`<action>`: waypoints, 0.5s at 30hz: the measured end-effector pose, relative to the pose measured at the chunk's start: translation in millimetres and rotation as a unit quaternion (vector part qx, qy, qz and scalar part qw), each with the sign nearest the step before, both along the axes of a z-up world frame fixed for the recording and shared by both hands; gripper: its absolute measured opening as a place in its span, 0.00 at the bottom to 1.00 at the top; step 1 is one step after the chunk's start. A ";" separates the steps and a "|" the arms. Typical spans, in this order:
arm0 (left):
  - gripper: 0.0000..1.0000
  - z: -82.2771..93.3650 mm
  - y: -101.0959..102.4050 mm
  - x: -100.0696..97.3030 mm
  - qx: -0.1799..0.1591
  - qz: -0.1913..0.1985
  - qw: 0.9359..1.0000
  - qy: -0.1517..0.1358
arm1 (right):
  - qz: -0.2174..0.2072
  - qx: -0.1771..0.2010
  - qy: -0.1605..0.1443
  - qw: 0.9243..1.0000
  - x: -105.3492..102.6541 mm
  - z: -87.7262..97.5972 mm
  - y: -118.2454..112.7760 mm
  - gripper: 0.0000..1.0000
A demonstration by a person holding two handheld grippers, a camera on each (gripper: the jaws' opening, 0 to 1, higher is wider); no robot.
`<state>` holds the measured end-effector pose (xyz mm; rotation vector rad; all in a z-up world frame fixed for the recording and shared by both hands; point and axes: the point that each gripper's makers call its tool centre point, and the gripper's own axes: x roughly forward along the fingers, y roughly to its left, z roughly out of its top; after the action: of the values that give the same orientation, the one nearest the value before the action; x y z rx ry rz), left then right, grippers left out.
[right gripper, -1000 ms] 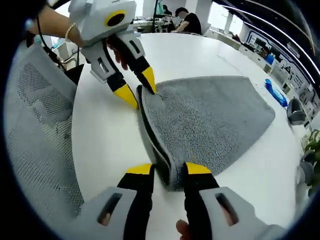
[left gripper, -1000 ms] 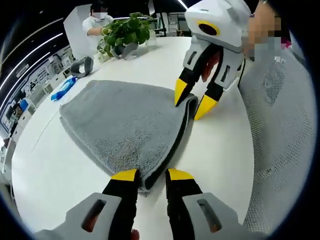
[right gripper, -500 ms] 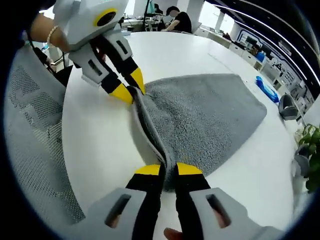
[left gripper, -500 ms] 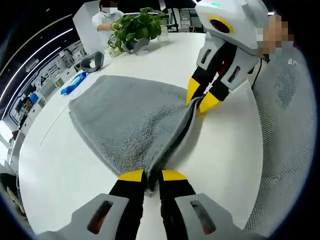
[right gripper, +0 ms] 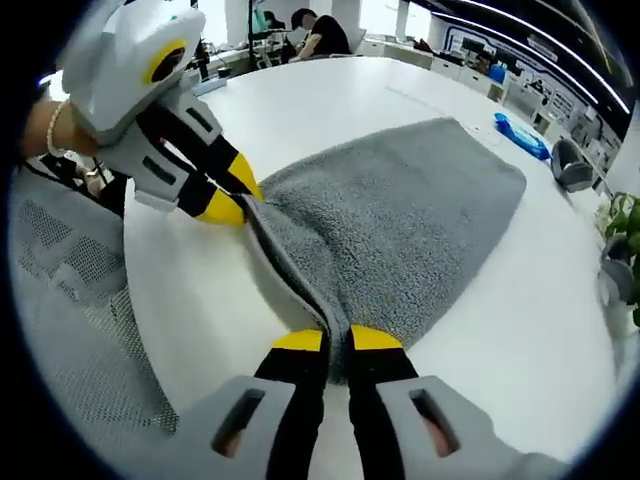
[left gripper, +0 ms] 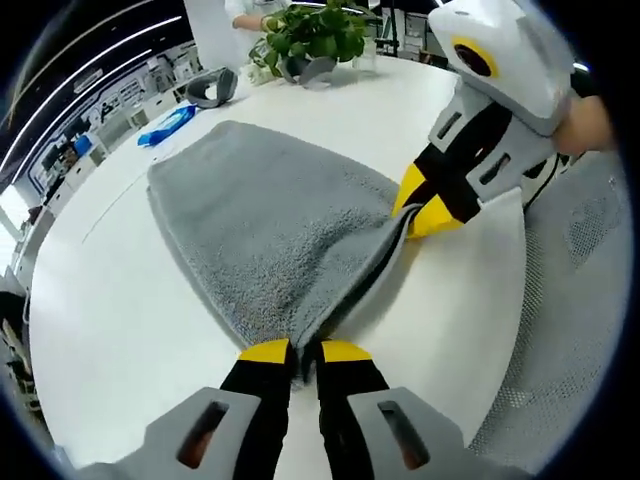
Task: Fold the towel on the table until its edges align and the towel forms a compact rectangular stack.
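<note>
- Two corners of the grey towel [left gripper: 270,230] pinched and lifted off the white table [left gripper: 110,300], one per gripper.
- Left gripper [left gripper: 293,351]: yellow tips closed tight on the near corner, folded edge rising straight out from between them.
- Right gripper [right gripper: 325,339]: likewise clamped on its own corner, tips nearly touching with cloth between.
- Seen from the left gripper, the right gripper ahead and to the right [left gripper: 420,207], biting the far end of the same raised edge; held by a hand [left gripper: 590,125].
- Seen from the right gripper, the left gripper ahead and to the left [right gripper: 232,198], a wrist with a bead bracelet [right gripper: 52,130] behind it.
- Rest of the towel [right gripper: 400,220] spread flat, fanning away ahead of both grippers.
- Beyond the towel from the left gripper: a blue object [left gripper: 166,125], a grey headset-like object [left gripper: 213,88], a potted plant [left gripper: 312,32] at the far table edge.
- Mesh chair back [left gripper: 570,330] just off the table on the right of the left gripper; same chair [right gripper: 60,310] to the left of the right gripper.
- Seated person [right gripper: 318,32] far ahead of the right gripper, at another desk.
- No obstacle lying on the towel between the two grippers.
</note>
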<state>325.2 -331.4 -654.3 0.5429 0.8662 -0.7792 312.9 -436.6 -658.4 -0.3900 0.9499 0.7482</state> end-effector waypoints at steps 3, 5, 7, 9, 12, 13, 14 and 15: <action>0.09 -0.6 -1.1 -5.3 0.003 0.009 1.000 0.001 | -0.009 -0.003 0.000 1.000 -1.5 -0.2 -0.3 0.04; 0.09 -1.2 -1.8 -9.5 0.013 0.006 1.000 -0.006 | -0.008 -0.014 -0.008 1.000 -4.6 -0.6 0.3 0.04; 0.09 -1.4 -2.0 -12.8 0.019 0.005 1.000 -0.009 | 0.002 -0.028 -0.020 0.999 -6.6 -0.4 0.2 0.04; 0.09 -1.1 -2.1 -14.0 0.024 0.004 1.000 -0.009 | 0.006 -0.034 -0.024 0.999 -7.7 -1.5 0.1 0.04; 0.09 -1.2 -1.7 -15.5 0.029 0.017 0.999 0.004 | -0.002 -0.034 -0.022 0.999 -8.1 -1.0 -1.4 0.04; 0.09 -1.3 -1.4 -15.8 0.029 0.021 0.999 0.005 | -0.003 -0.034 -0.023 0.999 -9.2 -1.0 -1.4 0.04; 0.09 -1.3 -1.6 -17.3 0.028 0.023 0.999 0.002 | -0.005 -0.035 -0.025 0.999 -10.3 -1.2 -1.5 0.04; 0.09 -2.2 -1.4 -18.2 0.027 0.023 0.999 -0.001 | -0.004 -0.037 -0.028 0.999 -11.4 -1.3 -1.5 0.04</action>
<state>307.0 -332.8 -656.5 0.5703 0.8967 -0.7133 301.6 -438.1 -659.7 -0.4697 0.9280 0.6927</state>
